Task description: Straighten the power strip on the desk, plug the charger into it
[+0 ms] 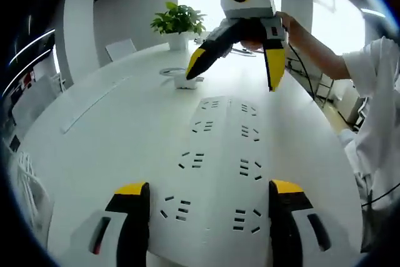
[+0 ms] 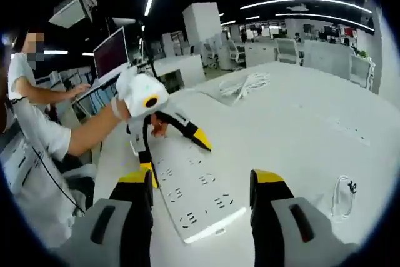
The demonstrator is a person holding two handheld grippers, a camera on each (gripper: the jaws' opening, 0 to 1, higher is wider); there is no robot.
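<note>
A long white power strip [image 1: 219, 154] with two rows of sockets lies flat on the white table. My left gripper [image 1: 209, 187] is open, its yellow-tipped jaws standing either side of the strip's near end. My right gripper [image 1: 234, 79] hangs open over the strip's far end, held by a person's hand. In the right gripper view, the strip [image 2: 187, 198] runs between my open right gripper [image 2: 201, 176] and the left gripper [image 2: 178, 157] beyond. A small white charger [image 1: 184, 80] with a coiled cable sits beside the far end, and it is also visible as the charger [image 2: 342, 195] at the right.
A potted plant [image 1: 178, 20] stands at the back of the table [image 1: 112, 129]. A bundle of white cable [image 2: 247, 82] lies farther off. A person in a white shirt [image 2: 37, 136] is at the table's edge. Monitors and office chairs are behind.
</note>
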